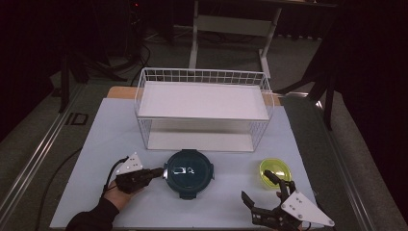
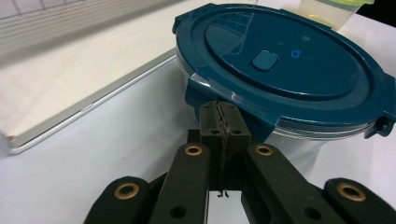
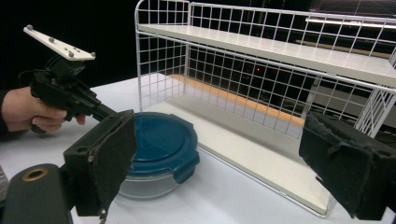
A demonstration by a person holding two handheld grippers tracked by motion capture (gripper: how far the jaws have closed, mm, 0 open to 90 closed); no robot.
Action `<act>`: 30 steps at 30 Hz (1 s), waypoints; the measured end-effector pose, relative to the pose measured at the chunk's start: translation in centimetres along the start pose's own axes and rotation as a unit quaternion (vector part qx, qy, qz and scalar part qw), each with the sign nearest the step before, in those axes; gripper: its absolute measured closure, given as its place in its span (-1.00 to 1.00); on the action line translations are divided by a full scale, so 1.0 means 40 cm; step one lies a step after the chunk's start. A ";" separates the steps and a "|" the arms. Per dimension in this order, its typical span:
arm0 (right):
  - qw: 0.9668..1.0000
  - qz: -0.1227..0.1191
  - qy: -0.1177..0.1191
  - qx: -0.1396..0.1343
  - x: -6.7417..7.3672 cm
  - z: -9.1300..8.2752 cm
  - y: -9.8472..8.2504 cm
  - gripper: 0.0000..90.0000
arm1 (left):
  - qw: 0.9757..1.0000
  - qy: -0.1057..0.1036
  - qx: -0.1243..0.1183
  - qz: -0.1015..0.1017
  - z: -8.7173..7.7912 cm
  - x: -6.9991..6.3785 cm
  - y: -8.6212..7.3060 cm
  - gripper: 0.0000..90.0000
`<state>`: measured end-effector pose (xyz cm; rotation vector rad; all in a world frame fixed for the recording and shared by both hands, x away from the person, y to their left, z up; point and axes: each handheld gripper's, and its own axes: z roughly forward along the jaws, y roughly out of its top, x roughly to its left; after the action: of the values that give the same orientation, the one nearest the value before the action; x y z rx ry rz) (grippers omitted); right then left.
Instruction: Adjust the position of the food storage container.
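Observation:
A round clear container with a dark teal lid (image 1: 188, 173) (image 2: 280, 60) (image 3: 159, 140) stands on the white table in front of the wire rack. My left gripper (image 1: 158, 172) (image 2: 222, 114) is shut with nothing between its jaws. Its tips sit at the left side clip of the lid; the right gripper view shows that gripper (image 3: 70, 93) in a hand behind the container. My right gripper (image 1: 260, 187) (image 3: 224, 163) is wide open near the front right of the table, empty. One of its fingers overlaps the small yellow-green container (image 1: 275, 172) (image 2: 327, 9) in the high view.
A white two-shelf wire rack (image 1: 202, 113) (image 3: 280, 56) stands behind the containers, open toward me, with both shelves bare. The white table mat (image 1: 120, 134) ends close to my hands at the front. Dark floor and a desk frame lie beyond.

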<state>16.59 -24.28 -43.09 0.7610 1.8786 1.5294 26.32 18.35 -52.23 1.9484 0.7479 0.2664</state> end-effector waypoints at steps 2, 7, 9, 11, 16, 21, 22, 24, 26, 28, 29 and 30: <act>1.000 0.000 0.000 0.001 0.001 0.000 0.000 -0.76 | 1.000 -0.006 -0.001 -0.001 0.009 -0.006 0.003 0.99; 1.000 0.000 0.000 0.000 -0.001 0.001 -0.001 -0.76 | 1.000 -0.004 0.005 0.004 0.021 -0.016 0.013 0.99; 1.000 0.002 -0.001 0.000 -0.002 0.000 -0.001 -0.76 | 1.000 -0.006 0.008 0.008 0.020 -0.016 0.013 0.99; 1.000 0.003 -0.001 0.000 -0.004 0.000 -0.001 -0.76 | 1.000 -0.008 0.008 0.011 0.014 -0.020 0.014 0.99; 1.000 0.004 0.002 0.003 -0.001 0.005 -0.003 -0.76 | 1.000 -0.013 -0.001 0.000 0.012 -0.019 0.016 0.99; 1.000 0.003 0.003 0.003 0.002 0.005 -0.002 -0.76 | 1.000 -0.011 -0.001 -0.002 0.015 -0.019 0.020 0.99; 1.000 0.003 0.002 0.003 0.001 0.006 -0.003 -0.76 | 1.000 -0.010 -0.001 -0.002 0.017 -0.020 0.020 0.99; 1.000 0.007 0.004 0.007 0.000 0.009 -0.004 -0.76 | 1.000 -0.011 -0.001 -0.004 0.022 -0.020 0.024 0.99; 1.000 0.006 0.005 0.007 0.001 0.010 -0.005 -0.76 | 1.000 -0.016 -0.002 -0.006 0.030 -0.023 0.027 0.99; 1.000 0.004 0.007 0.010 0.002 0.011 -0.005 -0.76 | 1.000 -0.020 -0.001 -0.003 0.039 -0.028 0.031 0.99; 1.000 0.005 0.007 0.010 0.003 0.011 -0.006 -0.76 | 1.000 -0.023 0.001 -0.001 0.046 -0.033 0.035 0.99; 1.000 0.007 0.008 0.010 0.002 0.012 -0.007 -0.76 | 1.000 -0.024 0.002 -0.001 0.051 -0.036 0.038 0.99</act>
<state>16.86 -23.96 -43.44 0.7742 1.9075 1.5306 26.77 15.53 -51.71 1.9515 0.7190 0.2174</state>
